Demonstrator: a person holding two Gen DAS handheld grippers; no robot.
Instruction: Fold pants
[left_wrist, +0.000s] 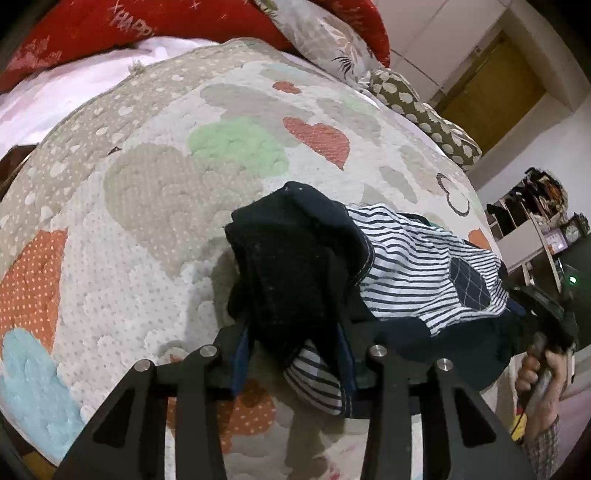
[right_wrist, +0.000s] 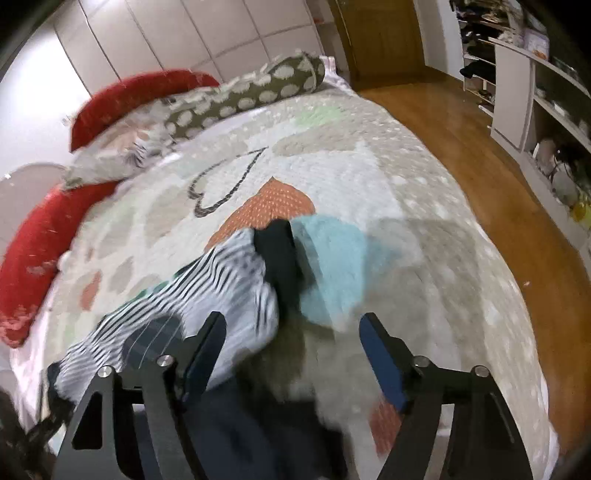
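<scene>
The pants (left_wrist: 413, 269) are white with dark stripes and navy parts, bunched on the heart-patterned quilt (left_wrist: 177, 192). My left gripper (left_wrist: 295, 332) is shut on the navy cuff end, which drapes over its fingers above the quilt. In the right wrist view the pants (right_wrist: 207, 291) lie at lower left with a navy strip pointing up the bed. My right gripper (right_wrist: 291, 339) is open, jaws wide apart, above the pants' navy part near the bed's near edge. The right gripper (left_wrist: 546, 317) with the hand holding it shows at the right of the left wrist view.
Red pillows (right_wrist: 140, 99), a dotted olive bolster (right_wrist: 255, 88) and a floral pillow lie at the bed's head. Wooden floor (right_wrist: 480, 155) and white shelves (right_wrist: 524, 96) are to the right of the bed. A wooden door stands beyond.
</scene>
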